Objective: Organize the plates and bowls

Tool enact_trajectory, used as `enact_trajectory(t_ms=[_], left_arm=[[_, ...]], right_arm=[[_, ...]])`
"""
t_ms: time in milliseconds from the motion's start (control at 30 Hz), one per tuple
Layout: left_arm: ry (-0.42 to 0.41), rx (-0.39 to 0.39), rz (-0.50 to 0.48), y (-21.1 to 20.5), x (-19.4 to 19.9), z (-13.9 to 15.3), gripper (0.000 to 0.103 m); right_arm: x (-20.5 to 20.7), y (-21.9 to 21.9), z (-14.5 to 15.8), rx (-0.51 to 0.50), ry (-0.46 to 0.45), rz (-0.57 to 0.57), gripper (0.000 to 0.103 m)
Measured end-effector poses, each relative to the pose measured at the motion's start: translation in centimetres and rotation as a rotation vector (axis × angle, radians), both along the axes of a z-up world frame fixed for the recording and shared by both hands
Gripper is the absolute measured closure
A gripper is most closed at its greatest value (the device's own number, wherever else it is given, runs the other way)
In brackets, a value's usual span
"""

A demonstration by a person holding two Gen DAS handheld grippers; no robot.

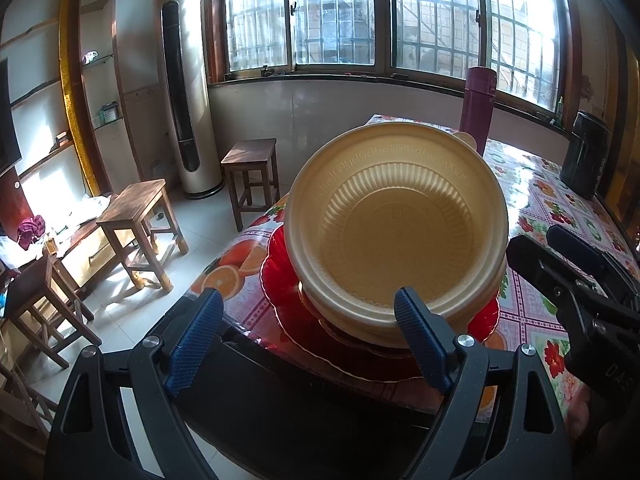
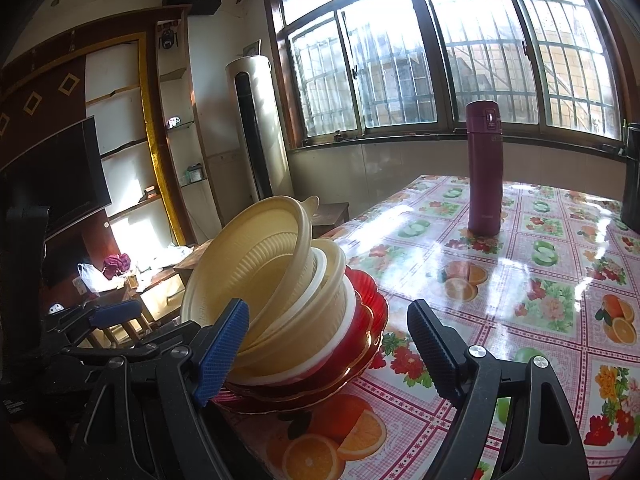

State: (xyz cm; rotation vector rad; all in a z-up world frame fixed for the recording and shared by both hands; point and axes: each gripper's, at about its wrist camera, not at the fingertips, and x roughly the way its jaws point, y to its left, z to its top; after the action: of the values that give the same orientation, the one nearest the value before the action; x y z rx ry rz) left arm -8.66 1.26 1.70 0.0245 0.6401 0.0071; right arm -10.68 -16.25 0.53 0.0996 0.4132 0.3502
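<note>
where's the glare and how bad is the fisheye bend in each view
Left wrist: windows blown out, frames bowed, sun patches on the floor, glare on the tablecloth. Right wrist: sheen streaks across the tablecloth, window frames curve, corners vignette dark.

the table wore a glossy fruit-and-flower cloth. at its near corner sat red plates stacked under cream bowls; well apart stood a maroon flask, and a dark container kept the far edge.
</note>
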Motion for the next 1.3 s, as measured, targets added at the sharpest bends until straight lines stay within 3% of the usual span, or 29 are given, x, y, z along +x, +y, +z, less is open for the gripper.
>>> enact_trajectory(t_ms=[600,1300], left_arm=[[-0.006,0.007,-0.032,-0.2,-0.6,-0.2,0.015],[0.041,0.033,-0.068,-1.4,-0.9,-1.2,0.015]], right_arm=[[0.2,0.1,-0.1,-0.004,0.001,0.001,0.02],[0.3,-0.1,-0.5,-0.008,0.005,0.006,0.02]])
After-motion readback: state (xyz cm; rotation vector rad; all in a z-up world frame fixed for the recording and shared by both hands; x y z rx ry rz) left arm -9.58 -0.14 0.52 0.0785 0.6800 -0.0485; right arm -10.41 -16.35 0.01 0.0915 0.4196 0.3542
